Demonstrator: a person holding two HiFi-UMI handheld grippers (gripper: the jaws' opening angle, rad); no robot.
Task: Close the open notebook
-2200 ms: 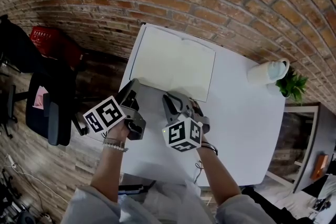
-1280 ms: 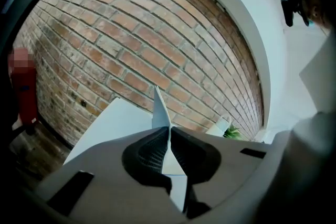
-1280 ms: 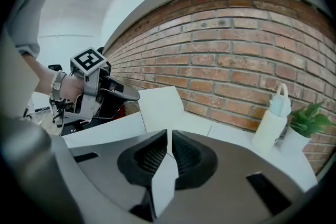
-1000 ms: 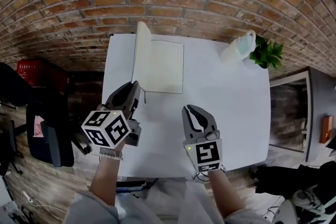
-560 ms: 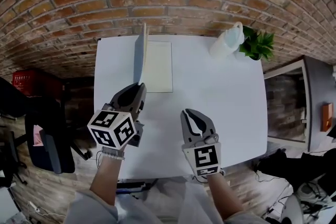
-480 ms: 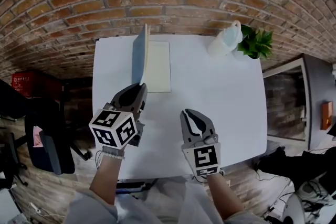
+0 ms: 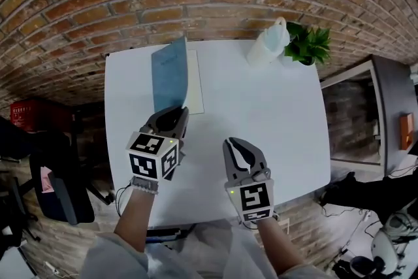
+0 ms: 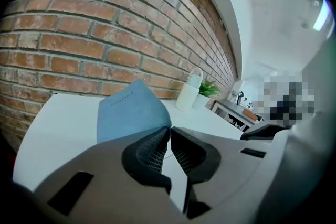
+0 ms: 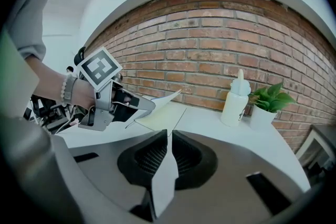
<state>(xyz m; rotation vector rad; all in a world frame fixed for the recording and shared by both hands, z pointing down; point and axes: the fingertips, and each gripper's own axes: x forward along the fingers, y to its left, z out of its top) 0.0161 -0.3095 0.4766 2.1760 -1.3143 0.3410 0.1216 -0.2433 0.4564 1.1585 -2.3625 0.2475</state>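
Blue notebook [image 7: 170, 77], half-closed, cover aslant

The left gripper [image 7: 175, 113] and the right gripper [image 7: 240, 142] share one build: smooth grey plastic shells with rounded jaws, lined inside by black ribbed pads [image 8: 152, 147]. Each carries a white cube [image 7: 152, 155] printed with bold black square markers on its faces, and a small green light [image 7: 171, 138] glows at the cube's front edge. A pale beaded bracelet [image 7: 144, 185] circles the left wrist. The person wears a light grey top whose sleeves [image 7: 114, 257] end above the forearms.
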